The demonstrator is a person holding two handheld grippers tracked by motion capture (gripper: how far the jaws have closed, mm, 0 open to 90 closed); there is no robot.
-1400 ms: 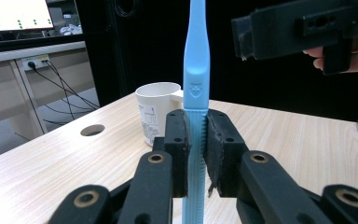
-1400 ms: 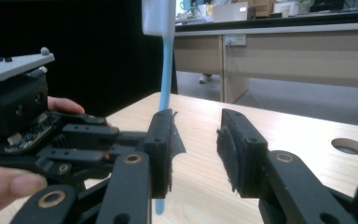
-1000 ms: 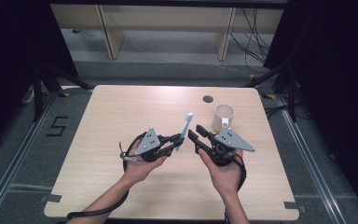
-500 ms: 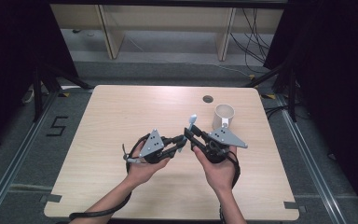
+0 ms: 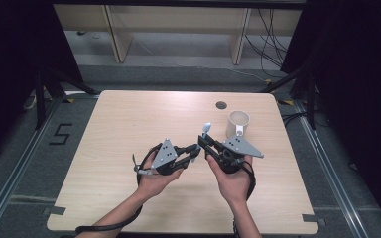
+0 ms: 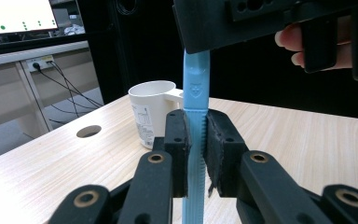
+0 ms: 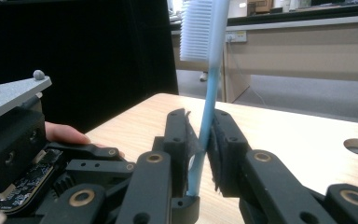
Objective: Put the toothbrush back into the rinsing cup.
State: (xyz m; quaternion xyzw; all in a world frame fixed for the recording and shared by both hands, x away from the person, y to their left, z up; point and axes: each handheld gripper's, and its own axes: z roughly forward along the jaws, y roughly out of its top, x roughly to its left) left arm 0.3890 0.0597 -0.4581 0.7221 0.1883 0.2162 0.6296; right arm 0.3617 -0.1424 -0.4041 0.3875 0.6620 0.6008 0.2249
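— Between the two hands, near the middle of the table, what's going on?

— A handover. The left gripper has its jaws pressed tight on the lower handle of the blue toothbrush, and the brush stands upright in it. The right gripper has just been closing, and in the right gripper view its pads now sit against the brush's neck, the white bristle head rising above them.

— What's different from a second ago?

— Back then the right gripper sat apart, to the right of the brush, jaws spread. Now it has come in beside the left one and both pinch the same brush, one low, one higher up.

— Meaning?

— I'd judge the brush is about to change hands: once the right grip is firm, the left can let go.

— And beyond them?

— A white mug stands upright to the far right, well apart, likely where the brush is headed. A round hole in the tabletop lies just past it.
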